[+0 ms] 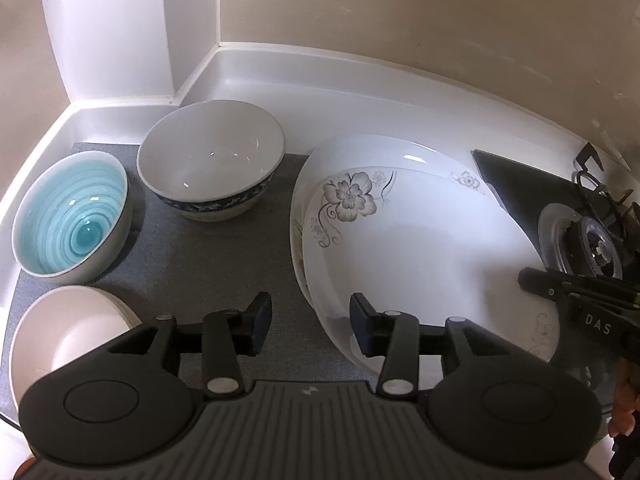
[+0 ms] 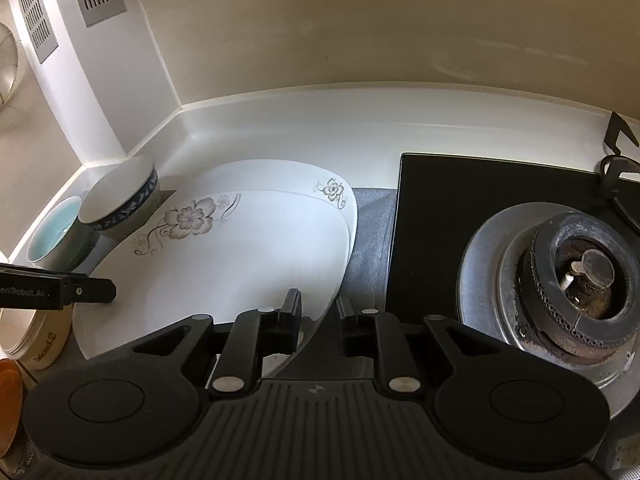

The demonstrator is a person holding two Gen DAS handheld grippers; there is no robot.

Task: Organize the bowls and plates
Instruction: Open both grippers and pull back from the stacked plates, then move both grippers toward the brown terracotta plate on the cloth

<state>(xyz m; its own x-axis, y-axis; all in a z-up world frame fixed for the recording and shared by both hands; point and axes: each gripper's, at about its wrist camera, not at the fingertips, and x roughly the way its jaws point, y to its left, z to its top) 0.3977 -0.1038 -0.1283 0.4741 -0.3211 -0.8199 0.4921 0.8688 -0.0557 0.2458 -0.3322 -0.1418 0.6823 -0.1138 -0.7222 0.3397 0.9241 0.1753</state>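
- Resting on the grey woven mat (image 1: 208,264), 2 glossy floral plates (image 1: 420,248) sit stacked, rounded-square, smooth white.
- Left gripper (image 1: 311,322) stands released, jaws apart over the stack's near-left rim, nothing pinched.
- Right gripper (image 2: 318,320) is clenched on the plates' thin right edge.
- 3 round bowls line the left: teal-swirled bowl (image 1: 72,216), blue-banded bowl (image 1: 212,164), cream bowl (image 1: 64,340).
- Bare mat lies between; steel burner (image 2: 560,276) crowds the right.
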